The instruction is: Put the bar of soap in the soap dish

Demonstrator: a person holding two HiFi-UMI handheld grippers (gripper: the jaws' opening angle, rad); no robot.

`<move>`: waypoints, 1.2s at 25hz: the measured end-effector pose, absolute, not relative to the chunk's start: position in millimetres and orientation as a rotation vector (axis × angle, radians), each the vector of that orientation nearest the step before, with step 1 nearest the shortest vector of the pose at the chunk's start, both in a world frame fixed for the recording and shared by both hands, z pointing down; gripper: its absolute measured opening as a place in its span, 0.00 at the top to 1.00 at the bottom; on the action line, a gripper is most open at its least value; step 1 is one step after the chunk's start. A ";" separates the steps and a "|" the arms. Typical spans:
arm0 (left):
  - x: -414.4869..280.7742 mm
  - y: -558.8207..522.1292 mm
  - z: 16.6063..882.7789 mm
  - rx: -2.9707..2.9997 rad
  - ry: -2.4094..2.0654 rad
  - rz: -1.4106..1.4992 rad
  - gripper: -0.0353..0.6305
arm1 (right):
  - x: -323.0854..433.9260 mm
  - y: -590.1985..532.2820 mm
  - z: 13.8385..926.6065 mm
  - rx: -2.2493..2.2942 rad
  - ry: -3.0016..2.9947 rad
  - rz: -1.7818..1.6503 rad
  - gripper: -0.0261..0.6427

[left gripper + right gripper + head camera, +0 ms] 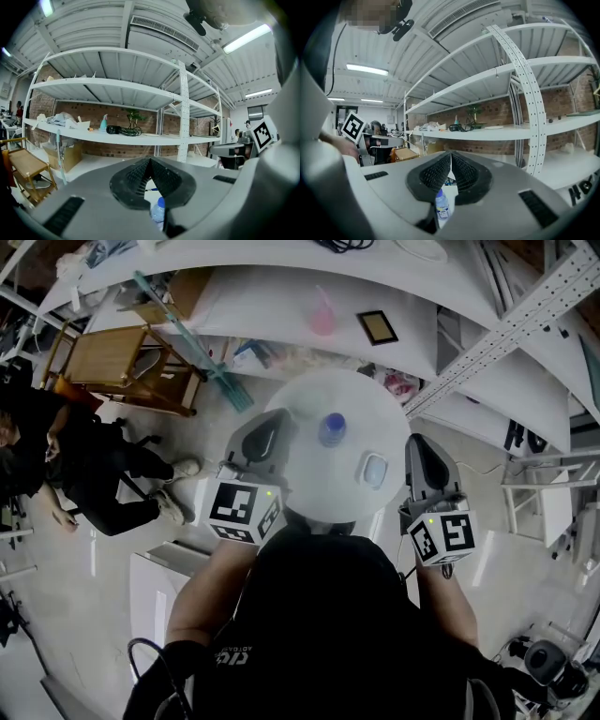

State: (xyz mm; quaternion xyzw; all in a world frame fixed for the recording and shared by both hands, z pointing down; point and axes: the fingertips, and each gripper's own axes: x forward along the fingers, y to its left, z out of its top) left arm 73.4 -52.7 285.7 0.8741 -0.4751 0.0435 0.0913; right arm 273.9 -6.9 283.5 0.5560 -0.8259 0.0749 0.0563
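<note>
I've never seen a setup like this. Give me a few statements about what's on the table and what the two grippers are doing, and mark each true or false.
1. A bottle with a blue cap stands on the round white table. True.
2. The right gripper is holding the bottle. False: its jaws are together with nothing between them.
3. The soap dish sits on the table, nearer the right gripper than the left. True.
4. The left gripper has its jaws wide open. False: they are closed together and empty.
</note>
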 end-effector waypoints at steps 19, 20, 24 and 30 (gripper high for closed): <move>65.0 -48.2 286.2 2.594 -1.414 0.142 0.94 | 271.8 -10.1 278.9 1.652 -2.537 0.261 0.93; 64.8 -48.8 285.4 2.594 -1.424 0.143 0.94 | 271.9 -10.3 279.5 1.651 -2.538 0.265 0.93; 61.6 -51.1 282.9 2.590 -1.451 0.136 0.94 | 268.2 -10.6 279.8 1.637 -2.550 0.271 0.93; 59.5 -48.4 281.3 2.585 -1.465 0.120 0.94 | 267.6 -7.1 281.3 1.621 -2.559 0.286 0.93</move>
